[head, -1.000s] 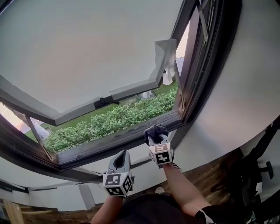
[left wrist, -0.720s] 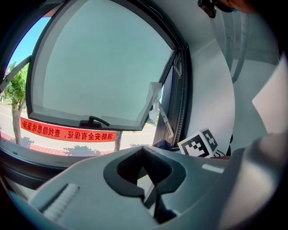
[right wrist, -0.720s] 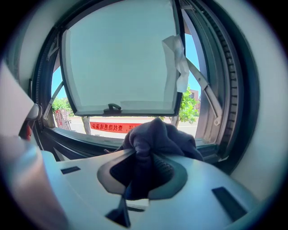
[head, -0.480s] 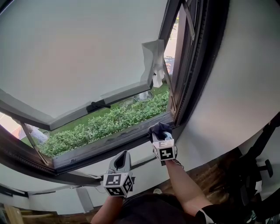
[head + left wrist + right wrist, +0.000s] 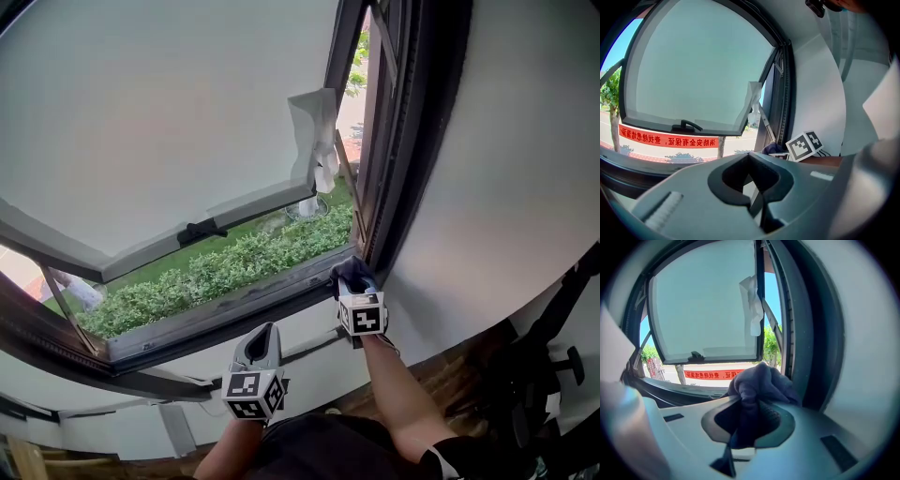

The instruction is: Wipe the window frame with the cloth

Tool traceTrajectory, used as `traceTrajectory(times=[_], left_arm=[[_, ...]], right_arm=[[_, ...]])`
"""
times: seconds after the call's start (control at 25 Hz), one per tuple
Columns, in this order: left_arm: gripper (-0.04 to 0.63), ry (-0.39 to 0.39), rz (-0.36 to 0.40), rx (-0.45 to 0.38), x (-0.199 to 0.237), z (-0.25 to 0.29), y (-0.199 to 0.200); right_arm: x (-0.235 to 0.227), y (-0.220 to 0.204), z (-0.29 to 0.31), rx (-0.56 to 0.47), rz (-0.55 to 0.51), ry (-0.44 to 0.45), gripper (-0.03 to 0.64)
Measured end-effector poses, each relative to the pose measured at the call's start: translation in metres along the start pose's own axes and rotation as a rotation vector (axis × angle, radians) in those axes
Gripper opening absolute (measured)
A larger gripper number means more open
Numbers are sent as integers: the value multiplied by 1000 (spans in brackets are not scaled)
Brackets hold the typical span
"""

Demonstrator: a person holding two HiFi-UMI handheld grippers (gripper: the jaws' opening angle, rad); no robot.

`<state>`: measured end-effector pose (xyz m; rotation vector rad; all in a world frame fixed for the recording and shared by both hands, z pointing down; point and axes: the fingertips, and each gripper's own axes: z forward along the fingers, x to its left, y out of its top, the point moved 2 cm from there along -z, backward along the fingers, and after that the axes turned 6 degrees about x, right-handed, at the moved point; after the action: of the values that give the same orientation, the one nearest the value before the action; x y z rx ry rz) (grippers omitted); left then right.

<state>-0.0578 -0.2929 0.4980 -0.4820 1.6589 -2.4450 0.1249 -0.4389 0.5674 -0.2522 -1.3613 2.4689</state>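
head: steeply down | gripper views: along fingers [image 5: 773, 422] (close) | shared: window frame [image 5: 405, 141]

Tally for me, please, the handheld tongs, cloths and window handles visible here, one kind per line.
Grey handheld tongs: 2 (left tongs, right tongs)
Dark grey crumpled cloth: 1
Black window handle: 1
Total: 4

buried between right gripper [image 5: 746, 422] jaws: cloth [image 5: 759, 380] end. cut off at left edge: window frame [image 5: 234, 302]. too small to read: banner [image 5: 715, 375] lettering.
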Motion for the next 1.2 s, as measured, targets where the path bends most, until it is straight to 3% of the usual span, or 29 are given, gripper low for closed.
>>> traceTrajectory(times=[0.48,0.92,1.2], left_arm=[[9,35,5,-39,-14,-1,5],[9,36,12,-62,-22,0,11],[9,10,27,-65,-39,5,11]], right_arm=[[-3,2,-6,-52,24,69,66],[6,34,-89,-334,25,86,67],[16,27,-148,-458,20,96,66]])
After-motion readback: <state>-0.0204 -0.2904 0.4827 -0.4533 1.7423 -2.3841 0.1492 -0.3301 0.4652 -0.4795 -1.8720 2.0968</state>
